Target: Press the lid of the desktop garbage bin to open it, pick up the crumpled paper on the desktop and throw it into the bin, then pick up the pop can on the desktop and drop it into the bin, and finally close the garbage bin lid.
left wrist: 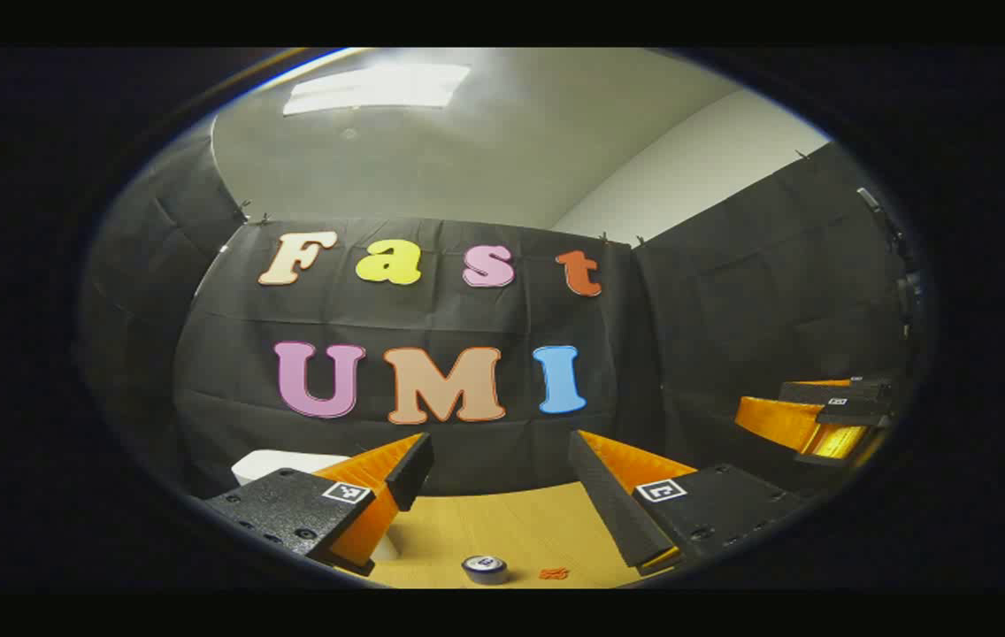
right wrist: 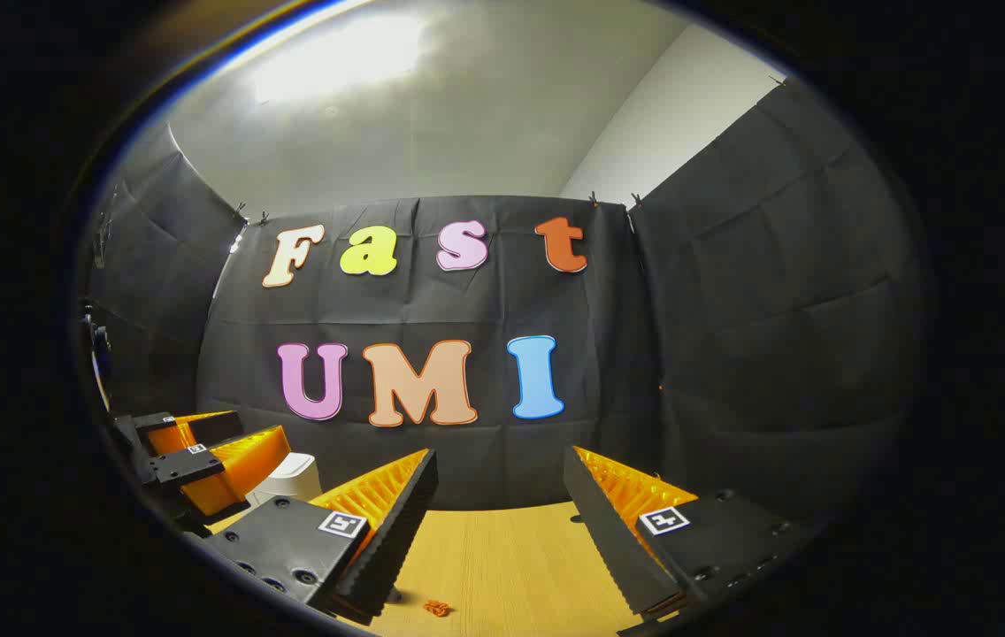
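Both grippers hover above the wooden table point(left wrist: 520, 531), jaws spread wide and holding nothing. In the left gripper view, the left gripper point(left wrist: 502, 487) frames a pop can point(left wrist: 485, 568) standing upright on the table, a small orange scrap point(left wrist: 554, 574) just beside it. A white bin point(left wrist: 268, 462) sits partly hidden behind its left finger. The right gripper point(right wrist: 502, 513) faces the booth wall. The can is probably light, stiff and slippery; gripping its sides should work best.

No readable words or numbers. Small square black-and-white coded tags sit on the left gripper's point(left wrist: 502, 495) finger mounts at seven and five o'clock, likewise on the right gripper's point(right wrist: 502, 504) mounts.
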The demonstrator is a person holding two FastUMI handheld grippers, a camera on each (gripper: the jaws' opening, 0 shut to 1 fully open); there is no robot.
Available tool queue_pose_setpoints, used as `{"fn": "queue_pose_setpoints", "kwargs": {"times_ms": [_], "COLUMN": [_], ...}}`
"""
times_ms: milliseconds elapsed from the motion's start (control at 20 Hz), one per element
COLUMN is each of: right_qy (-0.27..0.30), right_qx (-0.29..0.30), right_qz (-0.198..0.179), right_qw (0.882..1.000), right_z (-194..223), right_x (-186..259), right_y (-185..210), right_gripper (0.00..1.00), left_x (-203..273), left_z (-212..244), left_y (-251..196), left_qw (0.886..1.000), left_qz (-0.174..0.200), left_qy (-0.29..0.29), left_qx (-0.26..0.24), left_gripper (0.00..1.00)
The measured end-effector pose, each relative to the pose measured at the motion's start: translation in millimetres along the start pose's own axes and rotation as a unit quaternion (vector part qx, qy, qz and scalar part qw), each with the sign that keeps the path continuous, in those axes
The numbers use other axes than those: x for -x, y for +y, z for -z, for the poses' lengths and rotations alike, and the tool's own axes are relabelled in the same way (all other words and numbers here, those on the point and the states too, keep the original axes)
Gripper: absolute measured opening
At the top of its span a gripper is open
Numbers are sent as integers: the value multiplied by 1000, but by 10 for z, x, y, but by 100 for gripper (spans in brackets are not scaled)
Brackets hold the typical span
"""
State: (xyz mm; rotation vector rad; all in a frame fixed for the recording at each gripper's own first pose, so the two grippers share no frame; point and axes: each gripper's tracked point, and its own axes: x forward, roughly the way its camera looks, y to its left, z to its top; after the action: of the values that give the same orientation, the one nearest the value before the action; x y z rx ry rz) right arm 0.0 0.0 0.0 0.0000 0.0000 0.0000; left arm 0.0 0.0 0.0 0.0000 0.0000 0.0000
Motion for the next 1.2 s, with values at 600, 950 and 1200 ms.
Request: {"fn": "queue_pose_setpoints", "kwargs": {"times_ms": [600,950,1200], "right_qy": [-13,-18,-14], "right_qx": [8,-1,-21], "right_qz": [-38,-64,-95], "right_qw": [999,998,995], "right_z": [-63,-37,47], "right_x": [-79,-199,-263], "right_y": [-23,-102,-135], "right_gripper": [95,95,95], "left_x": [18,-3,13], "left_z": [-13,18,55], "left_y": [-42,-69,-81], "left_qw": [999,998,996], "left_qz": [-32,-60,-90], "left_qy": [1,9,19], "left_qx": [-8,-14,-17], "left_gripper": [93,92,92]}}
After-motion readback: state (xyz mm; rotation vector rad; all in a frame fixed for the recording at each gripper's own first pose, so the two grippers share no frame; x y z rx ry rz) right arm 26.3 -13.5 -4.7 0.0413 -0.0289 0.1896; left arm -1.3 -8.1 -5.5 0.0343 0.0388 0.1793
